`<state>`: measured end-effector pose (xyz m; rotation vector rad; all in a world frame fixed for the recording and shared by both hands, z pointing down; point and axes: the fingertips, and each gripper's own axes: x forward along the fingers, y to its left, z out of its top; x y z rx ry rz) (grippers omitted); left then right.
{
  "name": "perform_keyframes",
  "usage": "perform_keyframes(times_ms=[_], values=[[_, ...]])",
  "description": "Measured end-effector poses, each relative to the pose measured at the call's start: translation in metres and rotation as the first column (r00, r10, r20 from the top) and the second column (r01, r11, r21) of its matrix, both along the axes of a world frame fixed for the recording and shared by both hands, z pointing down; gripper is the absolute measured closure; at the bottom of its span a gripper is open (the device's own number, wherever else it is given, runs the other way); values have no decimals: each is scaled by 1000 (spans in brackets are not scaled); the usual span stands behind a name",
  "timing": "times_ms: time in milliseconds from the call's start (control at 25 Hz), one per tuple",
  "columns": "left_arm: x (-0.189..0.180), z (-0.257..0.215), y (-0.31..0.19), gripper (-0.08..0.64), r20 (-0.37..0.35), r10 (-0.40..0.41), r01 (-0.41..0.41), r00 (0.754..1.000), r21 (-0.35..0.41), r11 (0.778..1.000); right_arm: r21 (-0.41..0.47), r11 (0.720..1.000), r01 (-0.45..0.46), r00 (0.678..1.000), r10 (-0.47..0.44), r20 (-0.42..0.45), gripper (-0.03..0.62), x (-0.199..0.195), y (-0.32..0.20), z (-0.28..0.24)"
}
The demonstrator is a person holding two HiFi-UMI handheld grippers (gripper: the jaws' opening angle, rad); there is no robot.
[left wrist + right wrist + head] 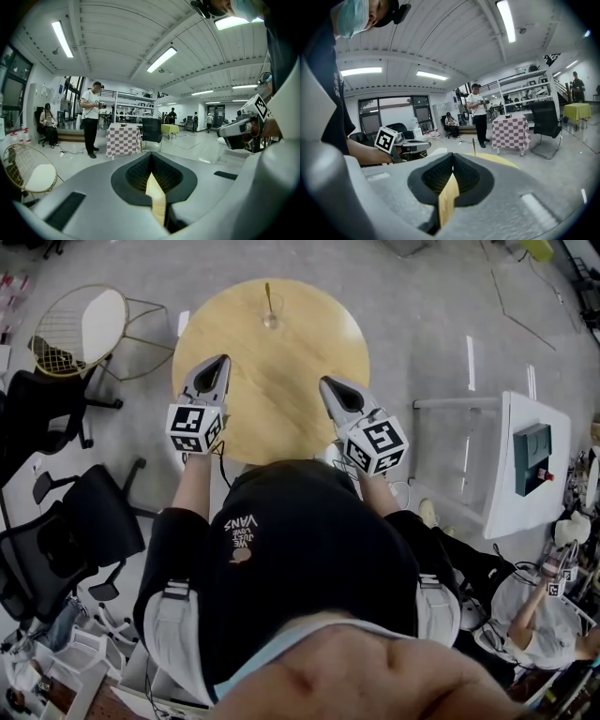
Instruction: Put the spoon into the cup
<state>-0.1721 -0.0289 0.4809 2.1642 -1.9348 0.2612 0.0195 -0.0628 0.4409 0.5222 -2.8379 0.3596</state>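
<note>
- While standing over a round wooden table (281, 409), holding a two-jaw gripper in each hand above the near half of the top.
- Holding the left gripper (222, 360) toward 9 o'clock over the table, tip aimed at the far side, and pressing its jaws together on nothing, with only a thin strip of tabletop showing through the hollow behind the black pads.
- Holding the right gripper (325, 382) toward 4 o'clock, likewise pointing away from the body, and closing its jaws fully on nothing.
- Showing the spoon (267, 296) standing in the clear cup (270, 322) at the table's 12 o'clock edge, handle rising above the rim, well apart from both grippers.
- Catching that same handle in the right gripper view as a thin upright line above the table's far rim.
- Framing, off the table, a wire chair (80, 329) with a white seat at 10 o'clock, black office chairs (89, 521) at 8 o'clock and a white desk (511, 474) at 4 o'clock.
- Taking in, through both gripper views, a checked tablecloth (123, 139) and a person in a white shirt (90, 117) standing beside it under strip lights.
</note>
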Motion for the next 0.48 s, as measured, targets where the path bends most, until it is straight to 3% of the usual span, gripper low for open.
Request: perform_keyframes(times_ms=[480], values=[[4,-11,32,549,-4,-56,56,998,28,998,4,997,77,997,-77,4,594,-16,0,2]])
